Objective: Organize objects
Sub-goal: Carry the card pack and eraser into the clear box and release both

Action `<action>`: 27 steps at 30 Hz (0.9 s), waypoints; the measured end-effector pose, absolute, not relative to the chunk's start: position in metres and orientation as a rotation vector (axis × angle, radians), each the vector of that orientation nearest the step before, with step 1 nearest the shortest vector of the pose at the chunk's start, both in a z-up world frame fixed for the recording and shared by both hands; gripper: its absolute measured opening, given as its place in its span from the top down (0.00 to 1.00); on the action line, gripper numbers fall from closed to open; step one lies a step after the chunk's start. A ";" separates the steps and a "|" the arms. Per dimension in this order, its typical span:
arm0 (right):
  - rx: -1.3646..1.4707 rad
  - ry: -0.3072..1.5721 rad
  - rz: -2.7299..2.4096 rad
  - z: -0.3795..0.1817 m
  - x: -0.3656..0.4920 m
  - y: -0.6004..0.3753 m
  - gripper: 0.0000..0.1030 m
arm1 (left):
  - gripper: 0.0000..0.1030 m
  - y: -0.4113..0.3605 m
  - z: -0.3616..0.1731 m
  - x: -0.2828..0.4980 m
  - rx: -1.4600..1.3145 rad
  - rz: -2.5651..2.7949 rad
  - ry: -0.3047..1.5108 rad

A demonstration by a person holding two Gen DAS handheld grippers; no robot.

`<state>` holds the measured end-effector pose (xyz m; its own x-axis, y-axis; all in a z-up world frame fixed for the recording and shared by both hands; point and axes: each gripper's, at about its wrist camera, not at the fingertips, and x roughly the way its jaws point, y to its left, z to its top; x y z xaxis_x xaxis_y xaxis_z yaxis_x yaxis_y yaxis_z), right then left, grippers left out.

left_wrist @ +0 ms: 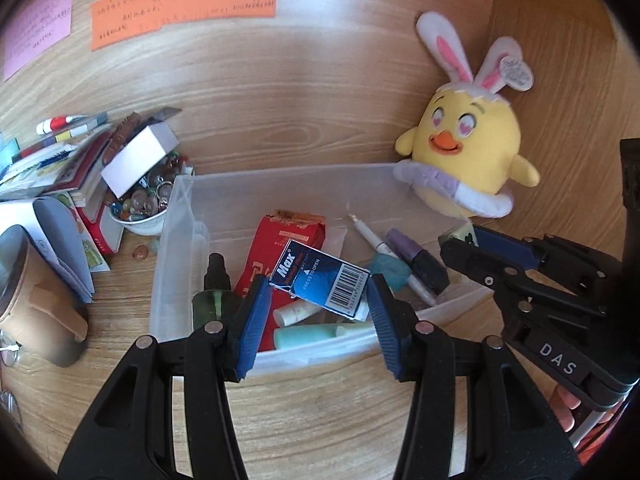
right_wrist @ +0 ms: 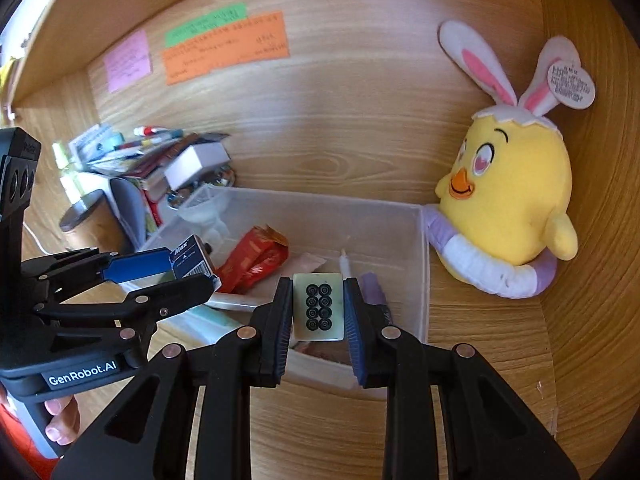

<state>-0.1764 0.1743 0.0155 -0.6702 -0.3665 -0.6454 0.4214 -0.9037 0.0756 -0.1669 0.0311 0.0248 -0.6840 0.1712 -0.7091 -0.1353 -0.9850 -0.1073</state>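
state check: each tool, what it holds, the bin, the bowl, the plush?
left tool: shut on the blue box
blue box: held above the bin
right tool: shut on the tile
tile: upright, held over the bin
bin: open, partly filled
bowl: full of beads
plush chick: upright beside the bin

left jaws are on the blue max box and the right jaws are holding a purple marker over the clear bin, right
Not quite. The right gripper holds a pale mahjong tile with eight black circles, not a purple marker; the right wrist view shows it between the jaws. The purple marker lies in the clear bin. The rest stands: the left gripper holds the blue Max box.
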 end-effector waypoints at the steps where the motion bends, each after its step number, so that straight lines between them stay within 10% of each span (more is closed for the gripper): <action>1: 0.964 0.109 -2.529 0.013 -0.179 0.174 0.78 | 0.52 0.030 0.022 -0.169 -1.169 2.740 -0.070; 15: 1.061 0.136 -2.513 -0.014 -0.202 0.161 0.77 | 0.52 0.011 0.005 -0.186 -1.244 2.729 -0.162; 19: 1.072 0.142 -2.507 -0.014 -0.203 0.160 0.59 | 0.43 0.010 0.007 -0.185 -1.245 2.729 -0.172; 27: 1.025 0.139 -2.514 0.001 -0.192 0.166 0.54 | 0.40 0.009 0.023 -0.170 -1.183 2.750 -0.164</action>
<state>-0.1921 0.1659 0.0007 -0.6397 -0.3430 -0.6878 0.4169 -0.9067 0.0644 -0.1696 0.0091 0.0229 -0.6802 0.1741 -0.7121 -0.0880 -0.9837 -0.1565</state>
